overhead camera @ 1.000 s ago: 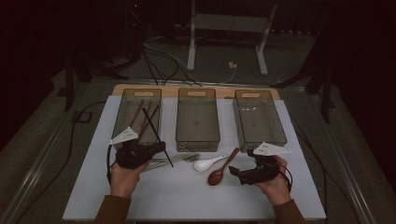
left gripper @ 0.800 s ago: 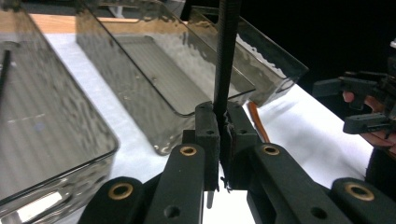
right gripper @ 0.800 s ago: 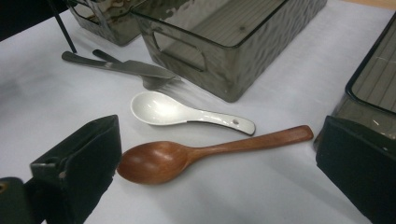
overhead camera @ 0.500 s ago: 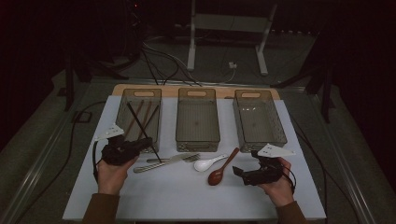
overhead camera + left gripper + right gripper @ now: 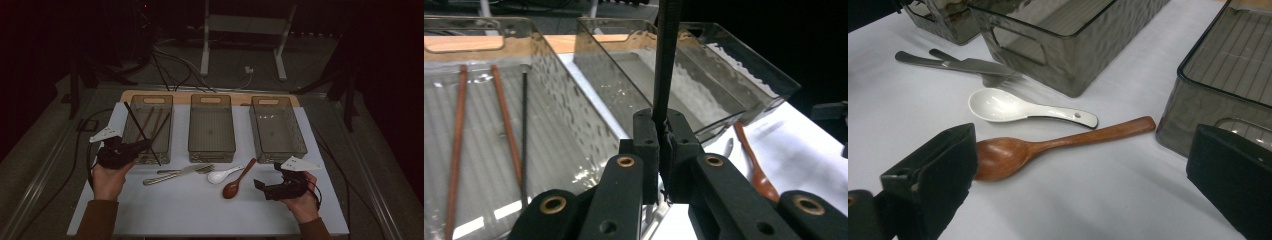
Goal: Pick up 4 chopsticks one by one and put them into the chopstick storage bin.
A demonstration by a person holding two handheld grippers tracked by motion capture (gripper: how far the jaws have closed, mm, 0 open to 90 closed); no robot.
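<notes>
Chopstick (image 5: 665,60), black, pinched in my left gripper (image 5: 663,150); jaws pressed tight on it near the lower part of the shaft, rest of the stick rising straight up from the pads in the left gripper view. In the high view the chopstick (image 5: 141,132) slants across the near-left corner of the left bin (image 5: 131,120), tip end low by the bin's front wall, other end up and away to the left. Lifted off the table (image 5: 200,210), I think; dim light, can't be sure the low tip is clear.

Left bin holds two brown chopsticks (image 5: 459,135) and one black chopstick (image 5: 524,130) lying lengthwise.

No brand, label or writing readable on anything.

My right gripper (image 5: 1083,185): jaws spread wide, nothing btwn them, low over the table. Wooden spoon (image 5: 1048,147) lies just ahead of it, white spoon (image 5: 1018,111) beside that, knife and fork (image 5: 963,65) further off.
</notes>
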